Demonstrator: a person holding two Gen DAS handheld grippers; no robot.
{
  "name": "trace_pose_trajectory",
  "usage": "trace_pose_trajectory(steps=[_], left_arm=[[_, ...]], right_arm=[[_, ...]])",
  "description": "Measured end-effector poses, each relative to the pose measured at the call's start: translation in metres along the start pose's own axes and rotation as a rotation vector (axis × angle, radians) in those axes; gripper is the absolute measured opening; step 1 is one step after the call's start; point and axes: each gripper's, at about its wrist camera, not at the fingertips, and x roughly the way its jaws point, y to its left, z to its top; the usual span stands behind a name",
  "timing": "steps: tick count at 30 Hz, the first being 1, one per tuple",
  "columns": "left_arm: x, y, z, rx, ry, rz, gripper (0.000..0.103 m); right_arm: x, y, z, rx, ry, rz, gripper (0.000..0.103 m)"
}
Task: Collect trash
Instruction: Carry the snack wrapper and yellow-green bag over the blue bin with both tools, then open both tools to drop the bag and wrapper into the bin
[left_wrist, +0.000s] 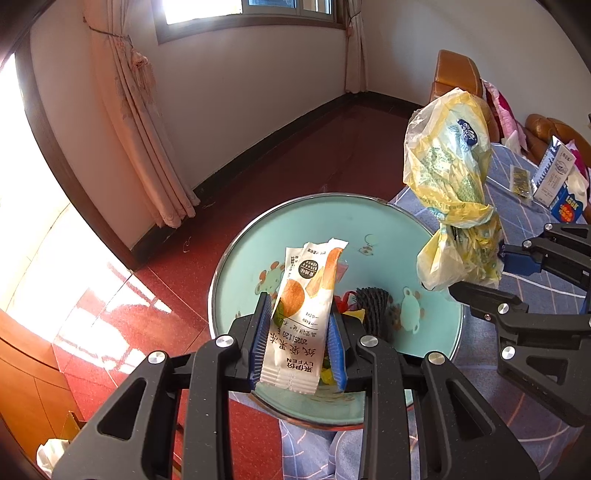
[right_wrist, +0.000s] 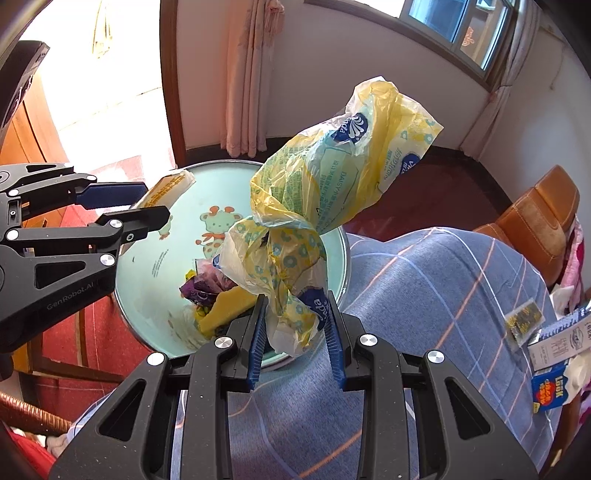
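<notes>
Left gripper (left_wrist: 298, 332) is clamped on a white snack wrapper (left_wrist: 299, 314), holding it upright over the round pale-green basin (left_wrist: 406, 229). Right gripper (right_wrist: 297, 334) pinches a crumpled yellow plastic bag (right_wrist: 325, 192) by its lower end, just at the basin's rim. Candy wrappers (right_wrist: 214, 295) lie inside the basin, beside the blue checked cloth (right_wrist: 424, 295).

black hand-held gripper (left_wrist: 299, 336), blue ribbed pads (left_wrist: 258, 332), silver screws.
</notes>
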Motion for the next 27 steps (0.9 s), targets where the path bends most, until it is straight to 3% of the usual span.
trace_pose_trajectory(steps=[27], left_arm=[[0.064,0.007,0.010,-0.042,0.126,0.000,0.029]], right_arm=[[0.061,0.006,0.023,-0.056,0.130,0.062,0.031]])
